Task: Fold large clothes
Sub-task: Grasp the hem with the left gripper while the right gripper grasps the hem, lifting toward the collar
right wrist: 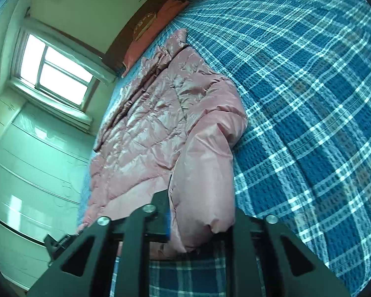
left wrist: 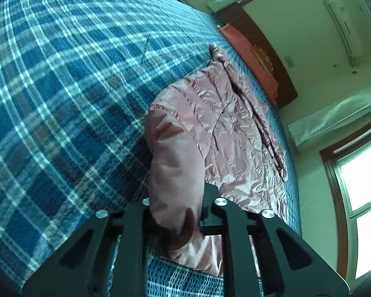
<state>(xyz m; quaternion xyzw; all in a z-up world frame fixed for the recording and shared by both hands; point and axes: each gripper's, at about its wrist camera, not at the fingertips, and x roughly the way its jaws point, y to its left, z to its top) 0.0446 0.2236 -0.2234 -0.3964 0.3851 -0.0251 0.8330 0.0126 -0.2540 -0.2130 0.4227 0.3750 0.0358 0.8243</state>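
A shiny pink quilted jacket [left wrist: 225, 123] [right wrist: 148, 123] lies spread on a bed with a blue plaid cover [left wrist: 61, 86] [right wrist: 309, 99]. In the left wrist view one puffy sleeve [left wrist: 173, 160] runs down from the shoulder into my left gripper [left wrist: 178, 205], whose black fingers are shut on the sleeve near its cuff. In the right wrist view the other sleeve [right wrist: 205, 153] hangs over the jacket's edge into my right gripper [right wrist: 200, 208], which is shut on the sleeve end. The gripped fabric hides the pads of both grippers.
A pink pillow [left wrist: 247, 57] [right wrist: 165, 12] leans on the dark wooden headboard [left wrist: 264, 49] beyond the jacket's collar. Bright windows [left wrist: 363, 173] [right wrist: 57, 69] and pale drawers [right wrist: 24, 160] stand past the bed's far side. Wide plaid bedding stretches beside the jacket.
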